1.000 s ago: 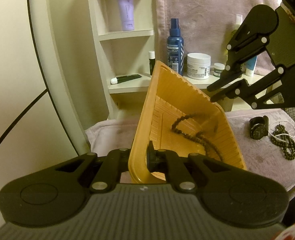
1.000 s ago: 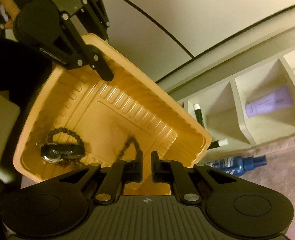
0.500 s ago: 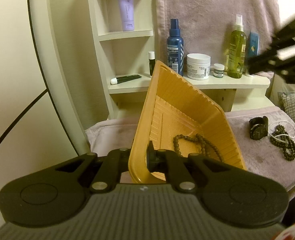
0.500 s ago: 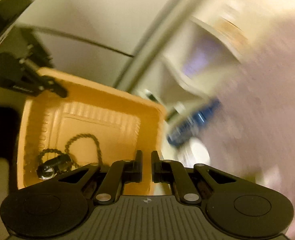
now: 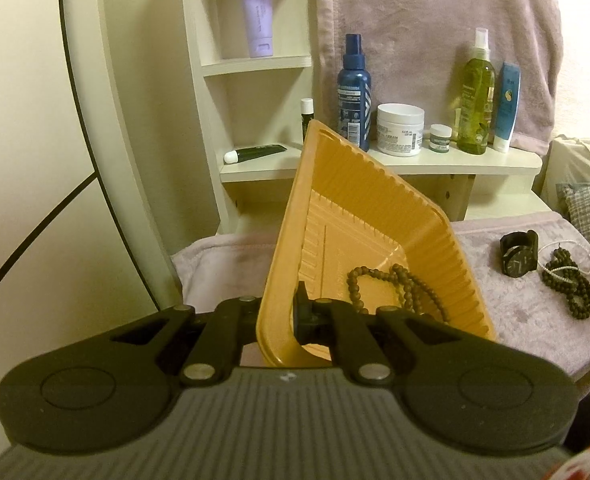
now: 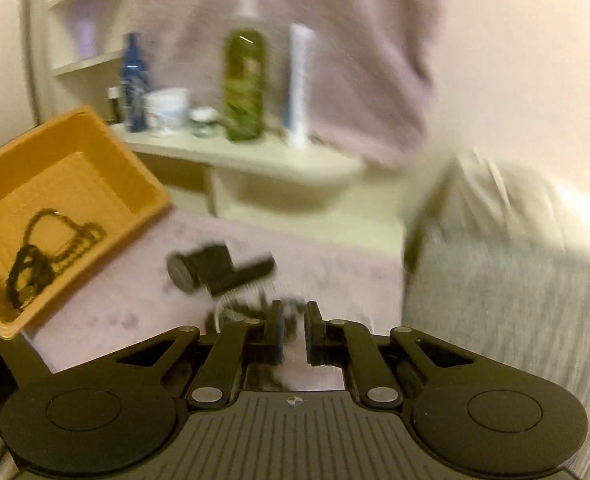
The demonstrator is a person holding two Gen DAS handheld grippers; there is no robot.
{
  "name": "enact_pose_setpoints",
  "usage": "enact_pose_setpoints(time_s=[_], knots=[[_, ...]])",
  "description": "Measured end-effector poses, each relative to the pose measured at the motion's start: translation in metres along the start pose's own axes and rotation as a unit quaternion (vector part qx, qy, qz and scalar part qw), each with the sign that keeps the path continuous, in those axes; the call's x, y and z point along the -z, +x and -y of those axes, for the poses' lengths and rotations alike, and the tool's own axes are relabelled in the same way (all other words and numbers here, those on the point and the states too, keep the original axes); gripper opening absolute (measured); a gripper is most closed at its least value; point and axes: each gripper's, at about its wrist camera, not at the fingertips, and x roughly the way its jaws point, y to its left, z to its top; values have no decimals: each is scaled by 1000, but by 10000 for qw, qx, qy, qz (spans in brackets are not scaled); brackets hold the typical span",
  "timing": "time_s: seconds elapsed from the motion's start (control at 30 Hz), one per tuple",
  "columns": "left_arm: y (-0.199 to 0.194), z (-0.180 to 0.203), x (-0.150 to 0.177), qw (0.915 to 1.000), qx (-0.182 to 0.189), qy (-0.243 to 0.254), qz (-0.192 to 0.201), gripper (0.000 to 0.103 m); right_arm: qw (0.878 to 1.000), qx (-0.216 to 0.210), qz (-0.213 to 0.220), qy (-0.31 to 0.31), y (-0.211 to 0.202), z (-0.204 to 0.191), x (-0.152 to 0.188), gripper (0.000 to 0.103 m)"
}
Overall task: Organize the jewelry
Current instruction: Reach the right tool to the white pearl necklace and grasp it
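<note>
Left wrist view, nearest first: the left gripper (image 5: 281, 314) is clamped on the rim of the orange tray (image 5: 359, 216), which is held tilted up off the towel (image 5: 515, 308). A string of brown beads (image 5: 395, 286) is seen lying in the tray's low corner. Beyond the tray, on the towel, a black watch (image 5: 518, 253) is lying just beside a second heap of beads (image 5: 573, 284) with a thin white strand.

Right wrist view is badly blurred. The right gripper (image 6: 293, 330) is seen with its jaws a little apart and nothing between them, low over the towel, with the watch (image 6: 211, 270) and the loose beads (image 6: 247, 310) just ahead of its fingertips. A dark item beside the beads in the tray is glimpsed here, too blurred to name.

The step in hand is judged to be the collecting of the remaining pieces into the tray. A clean pinch on the watch strap or the bead heap is called for next, then a lift across to the tray.

Far back, on the shelf (image 5: 455, 162), a white jar (image 5: 400, 130) is marked with a word ending "CREAM". Print on the blue spray bottle (image 5: 354, 92), green bottle (image 5: 475, 88) and lilac tube (image 5: 255, 12) cannot be read.
</note>
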Motion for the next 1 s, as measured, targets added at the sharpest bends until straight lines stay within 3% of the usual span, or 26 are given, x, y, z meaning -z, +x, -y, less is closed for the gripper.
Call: enact_pose_setpoints(time_s=[0.23, 0.4, 0.63, 1.0], knots=[[2, 0, -1, 10000, -17, 10, -30, 5, 9959, 13, -158, 891, 6, 8, 32, 16], [2, 0, -1, 10000, -31, 21, -29, 5, 9942, 213, -275, 1017, 25, 15, 31, 23], [2, 0, -2, 10000, -45, 41, -39, 5, 9838, 757, -253, 1607, 44, 44, 23, 24], [2, -1, 0, 9999, -83, 44, -92, 5, 9806, 1070, -306, 1614, 80, 54, 17, 23]])
